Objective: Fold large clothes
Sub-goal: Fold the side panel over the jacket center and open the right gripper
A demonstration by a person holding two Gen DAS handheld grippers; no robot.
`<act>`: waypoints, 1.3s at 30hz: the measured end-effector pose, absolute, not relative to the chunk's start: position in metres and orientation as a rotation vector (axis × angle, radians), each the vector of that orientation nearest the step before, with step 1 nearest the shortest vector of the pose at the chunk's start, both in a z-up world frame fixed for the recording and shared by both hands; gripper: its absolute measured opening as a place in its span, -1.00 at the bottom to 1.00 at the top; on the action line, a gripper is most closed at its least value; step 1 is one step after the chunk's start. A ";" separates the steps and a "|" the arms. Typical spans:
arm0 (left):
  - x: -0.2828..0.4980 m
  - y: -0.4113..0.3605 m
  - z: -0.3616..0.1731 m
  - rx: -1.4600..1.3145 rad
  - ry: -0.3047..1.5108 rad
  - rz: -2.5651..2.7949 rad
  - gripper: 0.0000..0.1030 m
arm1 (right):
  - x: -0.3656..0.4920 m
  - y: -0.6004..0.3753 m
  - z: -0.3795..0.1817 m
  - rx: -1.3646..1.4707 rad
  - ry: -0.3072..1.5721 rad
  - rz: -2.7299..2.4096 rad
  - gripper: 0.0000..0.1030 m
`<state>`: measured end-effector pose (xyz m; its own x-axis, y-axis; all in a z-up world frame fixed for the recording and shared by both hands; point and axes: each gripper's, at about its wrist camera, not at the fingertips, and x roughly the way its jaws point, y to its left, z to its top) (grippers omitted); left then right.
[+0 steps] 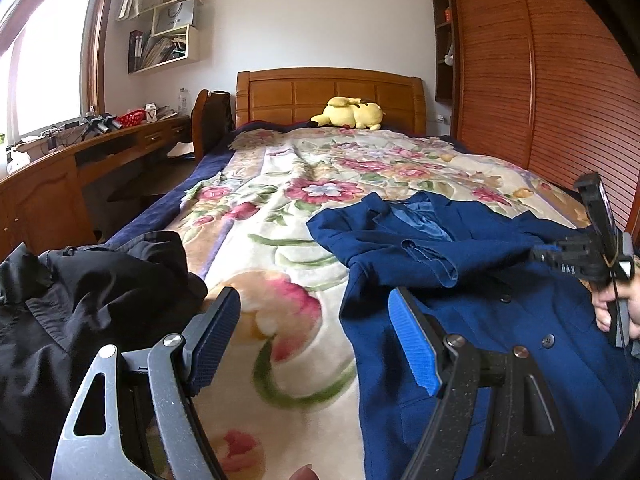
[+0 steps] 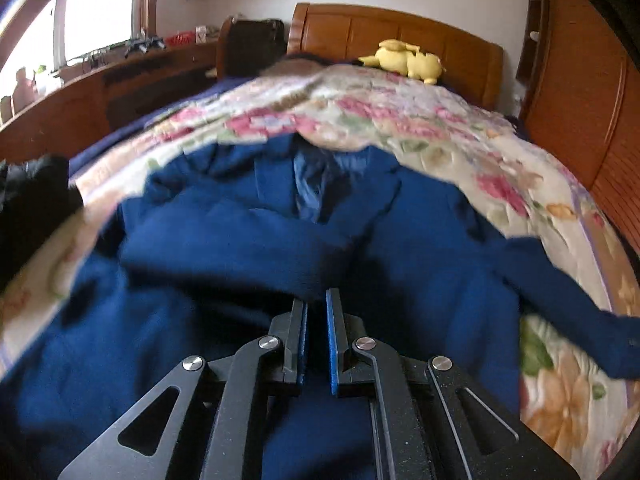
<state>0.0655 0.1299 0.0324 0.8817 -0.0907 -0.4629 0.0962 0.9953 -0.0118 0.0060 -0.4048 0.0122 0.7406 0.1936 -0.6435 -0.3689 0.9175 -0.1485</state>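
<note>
Jacket (image 1: 480, 280), blue, lies on the bed (image 1: 280, 216), collar toward the headboard, long axis along the bed. Right gripper (image 2: 317, 336), pressed together, nothing visibly pinched, hovers over its middle; left gripper (image 1: 314, 336), spread, empty, sits beside its left edge. No legible writing.

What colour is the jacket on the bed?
The jacket is dark blue with a lighter blue lining at the collar, sharpest in the left wrist view.
</note>
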 end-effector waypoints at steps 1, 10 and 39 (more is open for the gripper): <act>0.066 0.128 0.032 0.012 0.483 -0.098 0.51 | 0.002 -0.405 0.009 -0.280 0.684 0.325 -0.71; 0.071 0.118 0.029 0.026 0.495 -0.102 0.51 | -0.034 -0.401 0.036 -0.305 0.594 0.433 0.25; 0.074 0.115 0.024 0.054 0.514 -0.108 0.51 | -0.012 -0.390 0.044 -0.297 0.557 0.469 -0.87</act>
